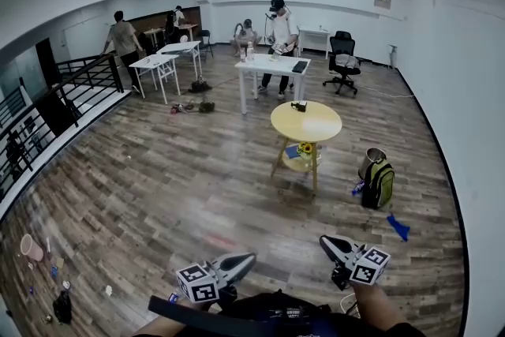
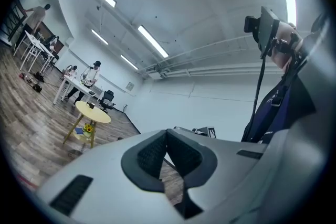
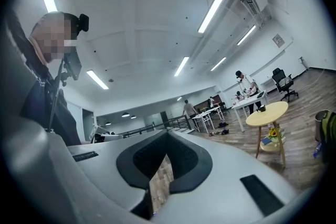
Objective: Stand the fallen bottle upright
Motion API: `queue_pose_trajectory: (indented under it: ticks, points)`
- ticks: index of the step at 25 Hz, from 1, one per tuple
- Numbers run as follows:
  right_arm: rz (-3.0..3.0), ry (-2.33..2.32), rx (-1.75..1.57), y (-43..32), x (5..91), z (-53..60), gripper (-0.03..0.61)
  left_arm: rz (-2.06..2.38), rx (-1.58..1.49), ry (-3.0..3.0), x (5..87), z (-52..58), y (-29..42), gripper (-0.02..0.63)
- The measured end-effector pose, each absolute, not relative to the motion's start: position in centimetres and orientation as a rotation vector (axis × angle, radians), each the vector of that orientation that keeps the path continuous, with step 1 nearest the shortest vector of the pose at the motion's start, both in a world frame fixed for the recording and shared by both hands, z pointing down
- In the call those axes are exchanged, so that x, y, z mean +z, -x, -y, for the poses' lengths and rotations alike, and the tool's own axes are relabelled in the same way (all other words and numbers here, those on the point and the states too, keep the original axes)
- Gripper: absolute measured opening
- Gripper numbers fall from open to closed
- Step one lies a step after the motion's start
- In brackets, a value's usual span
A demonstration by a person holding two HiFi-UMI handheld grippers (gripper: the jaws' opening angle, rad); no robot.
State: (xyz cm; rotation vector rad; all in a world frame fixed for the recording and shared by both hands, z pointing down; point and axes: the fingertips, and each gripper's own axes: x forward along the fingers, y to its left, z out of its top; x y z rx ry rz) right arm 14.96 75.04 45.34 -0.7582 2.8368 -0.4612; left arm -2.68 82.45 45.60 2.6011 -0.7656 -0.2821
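Here, both tools sit low and level at the bottom of the head view, tips aimed into the room. L gripper (image 1: 246, 258): fingers (image 2: 152, 152) pressed together at the tips, nothing between. R gripper (image 1: 326, 241): likewise closed on nothing, w/ only floor planks showing through the gap behind its pads (image 3: 186, 157). Fallen bottle: not identifiable w/ certainty in any view. Nearest candidate, in my judgement, is the small blue object (image 1: 359, 188) on the floor just beside the foot of the green backpack (image 1: 379, 184), ahead and to my right. It is too small to confirm as a bottle, and its long axis can't be read. Other possible spots: the round yellow table (image 1: 316, 126) ahead (top carries only a small dark item (image 1: 299, 106); lower shelf holds a sunflower (image 1: 305, 147)), or the white table (image 1: 268, 65) farther back, where a person (image 1: 278, 28) stands. Key relation: all of these lie well apart from my fingers, i.e. nothing is w/in reach. If the blue object is the target, it lies on the R side, so the R gripper is the nearer. The approach would need that gripper's pads opened and brought down to floor level.
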Motion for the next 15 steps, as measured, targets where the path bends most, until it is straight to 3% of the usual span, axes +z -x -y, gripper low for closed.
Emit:
queue_pose_trajectory:
  ticks: [7, 15]
  points:
    - [-2.832, 0.837, -0.47, -12.7, 46.6, -69.5, 0.012, 0.694, -0.306, -2.602, 47.0, -75.8, 5.2, 0.003]
    - [-2.807, 0.956, -0.379, -3.3, 44.5, -61.1, 0.012, 0.582, -0.298, -2.66, 46.2, -65.4, 15.3, 0.003]
